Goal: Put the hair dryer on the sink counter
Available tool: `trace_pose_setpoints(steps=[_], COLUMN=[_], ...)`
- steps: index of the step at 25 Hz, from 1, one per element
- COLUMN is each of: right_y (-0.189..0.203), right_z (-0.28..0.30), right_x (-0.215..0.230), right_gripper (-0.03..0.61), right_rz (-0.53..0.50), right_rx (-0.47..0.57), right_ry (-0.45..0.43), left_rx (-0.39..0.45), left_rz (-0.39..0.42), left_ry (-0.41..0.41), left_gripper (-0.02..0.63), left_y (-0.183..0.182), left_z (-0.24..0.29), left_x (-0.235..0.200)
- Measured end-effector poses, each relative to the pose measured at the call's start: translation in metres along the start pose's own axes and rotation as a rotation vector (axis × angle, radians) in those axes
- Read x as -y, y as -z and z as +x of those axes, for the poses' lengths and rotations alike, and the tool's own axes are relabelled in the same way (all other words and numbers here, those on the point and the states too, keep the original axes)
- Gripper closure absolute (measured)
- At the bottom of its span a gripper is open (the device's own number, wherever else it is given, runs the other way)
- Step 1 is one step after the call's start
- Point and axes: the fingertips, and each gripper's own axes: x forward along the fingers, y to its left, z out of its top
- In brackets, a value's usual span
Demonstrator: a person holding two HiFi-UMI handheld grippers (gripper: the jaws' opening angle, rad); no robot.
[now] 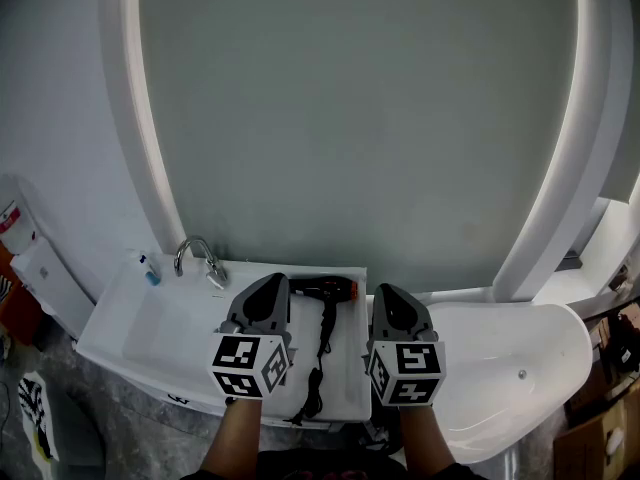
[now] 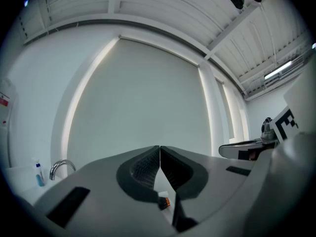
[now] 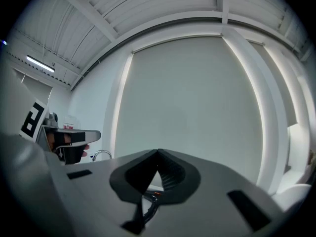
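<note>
Over the white worktop [image 1: 347,353], the left hand-held gripper [image 1: 272,290] and right hand-held gripper [image 1: 392,298] are both pressed together, empty. The hair dryer [image 1: 325,290] lies on it between them, barrel crosswise, about equally near each, its cord [image 1: 320,368] trailing toward the person

No words or numbers can be read anywhere. The red label [image 1: 8,218] at the far left edge is too small to make out.

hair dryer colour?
The hair dryer is black, with a small orange accent at its right end. The head view shows it best.
</note>
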Motion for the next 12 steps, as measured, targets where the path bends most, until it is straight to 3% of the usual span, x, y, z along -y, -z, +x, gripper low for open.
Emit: trace_pose_setpoints(steps=[12], right_y=[0.011], right_z=[0.014], right_x=[-0.003], right_gripper=[0.557], right_rz=[-0.004], right_rx=[-0.024], right_ry=[-0.011], left_rx=[-0.025], left_rz=[-0.051], left_ry=[-0.038], left_gripper=[0.601], left_y=[0.013], left_z=[0.005], left_x=[-0.016])
